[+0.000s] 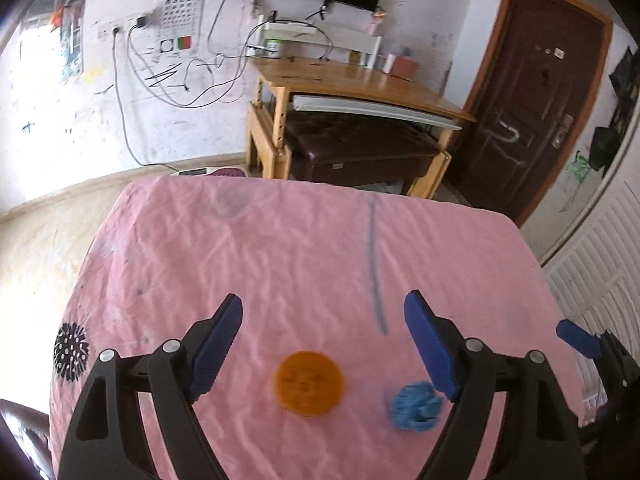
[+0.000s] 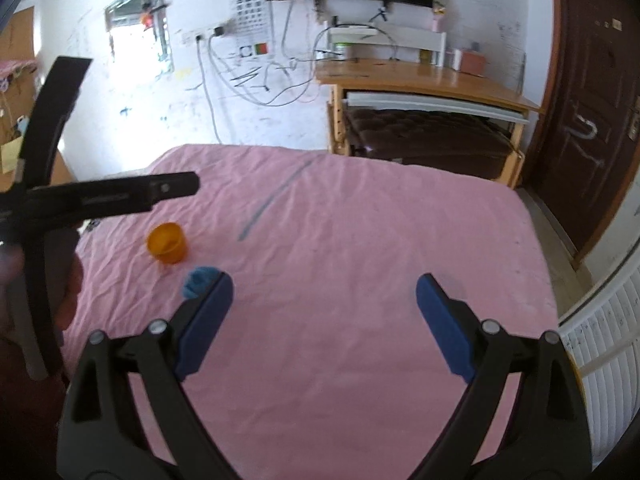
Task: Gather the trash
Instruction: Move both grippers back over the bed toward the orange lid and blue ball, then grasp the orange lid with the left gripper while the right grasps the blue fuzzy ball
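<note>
Jaws wide over the pink cloth

Cup (image 1: 308,383) and wad (image 1: 416,407) lie side by side on the pink cloth (image 1: 280,256) that covers my table. From my left gripper (image 1: 323,316) I look almost straight down into the orange cup, which shows as a round disc between my two blue pads (image 1: 216,344); they stand well apart and press on nothing. The crumpled blue wad sits just right of the cup, close by my right-hand pad, though I cannot tell whether pad and wad touch. At the far right edge of that view the blue tip of my right gripper (image 1: 578,338) pokes in.

From my right gripper (image 2: 325,300) the cup (image 2: 167,242) stands upright, off to the left, with the wad (image 2: 199,280) just in front of it and partly behind my left pad (image 2: 206,322). These jaws are spread wide too, with only bare cloth (image 2: 340,240) between them. My left gripper's black frame (image 2: 108,196) crosses the left side of that view, above the cup.

A grey-blue streak (image 1: 376,264) runs along the cloth. Beyond the table stands a wooden desk (image 1: 360,84), and a dark door (image 1: 536,92) is at the right.
</note>
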Motion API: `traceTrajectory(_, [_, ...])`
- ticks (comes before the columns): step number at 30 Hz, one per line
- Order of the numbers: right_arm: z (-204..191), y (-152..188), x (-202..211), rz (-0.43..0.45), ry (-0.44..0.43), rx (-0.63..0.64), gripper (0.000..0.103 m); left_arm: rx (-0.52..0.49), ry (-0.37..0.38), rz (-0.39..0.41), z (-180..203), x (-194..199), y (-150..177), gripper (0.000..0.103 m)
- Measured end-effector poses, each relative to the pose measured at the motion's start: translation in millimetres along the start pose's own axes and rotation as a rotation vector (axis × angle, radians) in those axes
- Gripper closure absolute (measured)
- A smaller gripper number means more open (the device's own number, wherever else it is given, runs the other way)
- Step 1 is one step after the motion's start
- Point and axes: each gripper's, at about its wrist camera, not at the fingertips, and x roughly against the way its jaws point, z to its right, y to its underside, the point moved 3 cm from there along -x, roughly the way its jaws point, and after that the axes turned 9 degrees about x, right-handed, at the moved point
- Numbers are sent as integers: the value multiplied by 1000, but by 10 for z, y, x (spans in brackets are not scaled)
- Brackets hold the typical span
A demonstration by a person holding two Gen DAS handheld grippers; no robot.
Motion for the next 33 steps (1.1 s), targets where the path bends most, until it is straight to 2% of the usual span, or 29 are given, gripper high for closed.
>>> traceTrajectory(3, [-135, -14, -41, -10, -17, 20, 14, 1, -12, 3, -81, -19, 16, 25])
traceTrajectory(7, [-295, -27, -94, -26, -60, 34, 14, -62, -50, -5, -128, -58, 64, 25])
traceTrajectory(14, [-627, -26, -228, -69, -108, 101, 14, -169, -51, -32, -52, -140, 205, 28])
traceTrajectory(18, [-740, -49, -285, -86, -117, 117, 14, -190, -41, -43, -16, -165, 260, 31])
traceTrajectory(22, [-763, -74, -304, -93, -117, 122, 14, -240, -66, -38, 5, -184, 330, 51])
traceTrajectory(24, [-778, -78, -322, -99, -116, 122, 14, -260, -61, -46, 31, -203, 368, 56])
traceTrajectory(26, [-793, -79, -336, -105, -113, 122, 14, -270, -57, -49, 54, -207, 387, 66])
traceTrajectory(31, [-845, -68, -413, -127, -118, 125, 14, -295, -38, -58, 92, -183, 442, 68])
traceTrajectory(33, [-860, -67, -445, -133, -122, 125, 14, -264, -21, -62, 49, -173, 430, 68])
